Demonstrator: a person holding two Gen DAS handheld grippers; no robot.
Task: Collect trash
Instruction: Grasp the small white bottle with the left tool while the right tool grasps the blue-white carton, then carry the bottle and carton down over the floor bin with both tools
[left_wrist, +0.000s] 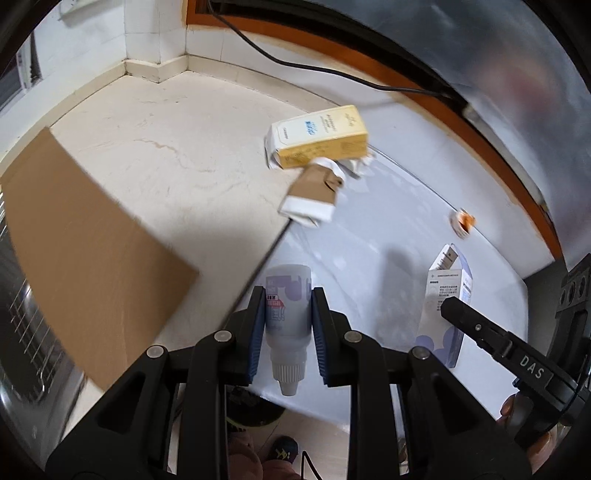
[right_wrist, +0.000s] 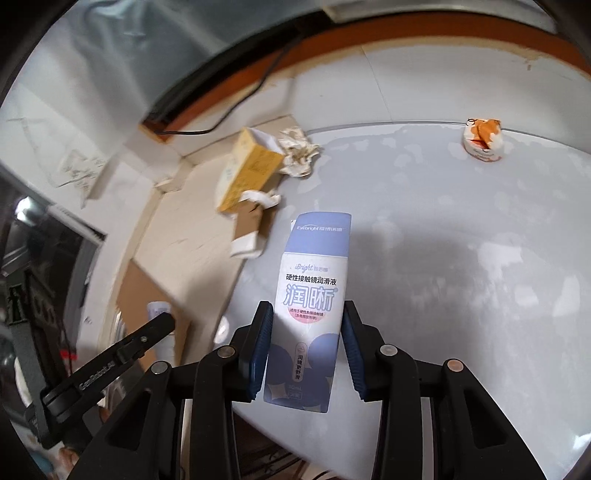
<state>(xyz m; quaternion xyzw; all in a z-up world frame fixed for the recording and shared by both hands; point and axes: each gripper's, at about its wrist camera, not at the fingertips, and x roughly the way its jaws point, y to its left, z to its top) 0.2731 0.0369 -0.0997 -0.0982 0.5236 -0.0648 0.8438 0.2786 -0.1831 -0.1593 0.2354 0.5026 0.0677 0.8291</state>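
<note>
I had both hands loaded at this point; the left gripper was clenched on a small white dropper bottle, nozzle pointing back toward the camera, and the right gripper was clamped on a pale blue carton, its pads pressing both long sides; both pieces hung clear above the white table. I judged the step to be the carry, pick-up done and drop-off not yet made.

More rubbish lay on the table; a yellow box sat at the far edge, half over it, with a crumpled tissue touching it and a torn piece of brown cardboard just beside; a small crushed orange wrapper sat well apart near the far rim. A large brown cardboard box flap showed below and to the left of the table; I took that for the bin, though I could not see inside it.

The next move called for swinging both hands over that box and letting go one at a time, keeping the grippers from knocking together; the bottle was round and smooth, so I judged it could slip if the squeeze eased early.
</note>
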